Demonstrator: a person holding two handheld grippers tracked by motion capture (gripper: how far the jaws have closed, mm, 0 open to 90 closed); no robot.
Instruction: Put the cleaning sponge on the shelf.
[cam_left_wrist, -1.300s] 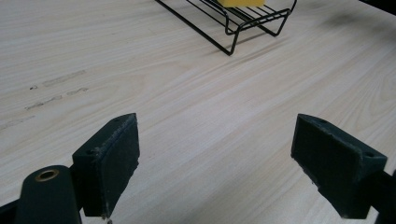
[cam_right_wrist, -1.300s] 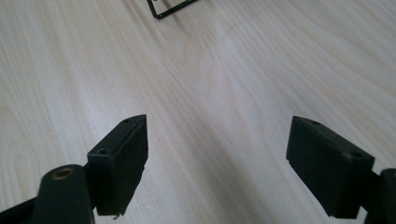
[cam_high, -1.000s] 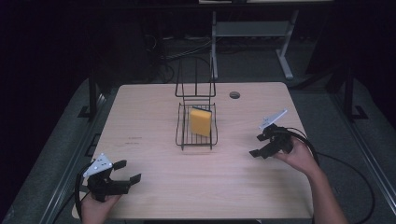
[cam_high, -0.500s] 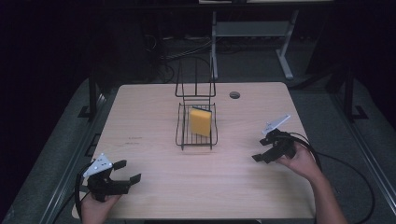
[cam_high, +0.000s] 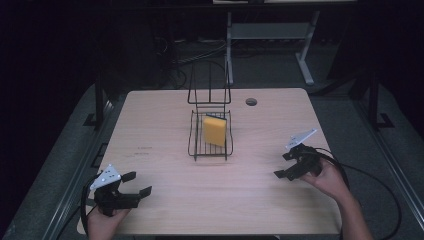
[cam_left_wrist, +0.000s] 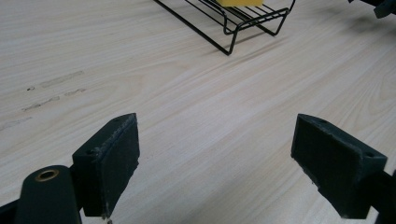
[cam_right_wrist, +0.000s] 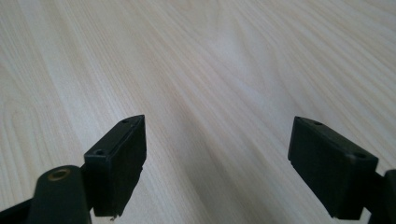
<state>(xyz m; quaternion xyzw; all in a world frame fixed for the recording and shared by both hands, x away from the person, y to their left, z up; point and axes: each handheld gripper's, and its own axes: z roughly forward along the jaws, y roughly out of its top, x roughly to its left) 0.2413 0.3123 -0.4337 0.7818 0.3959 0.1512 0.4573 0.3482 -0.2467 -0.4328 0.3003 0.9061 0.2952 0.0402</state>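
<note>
A yellow sponge (cam_high: 215, 131) stands tilted on edge inside the black wire rack (cam_high: 196, 145) at the centre of the counter (cam_high: 165, 125). The left claw (cam_high: 136, 184), jaws spread and empty, sits at 7 o'clock from the rack; the right claw (cam_high: 283, 165), likewise released, at 4 o'clock. Bare wood lies between each claw and the rack. A round grommet hole (cam_high: 251, 102) lies at 1 o'clock.

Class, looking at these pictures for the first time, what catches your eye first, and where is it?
A bright yellow sponge stands tilted in a black wire rack at the middle of the pale wooden table. Two open black claws flank it: the left claw near the front left corner, the right claw at the right side.
</note>
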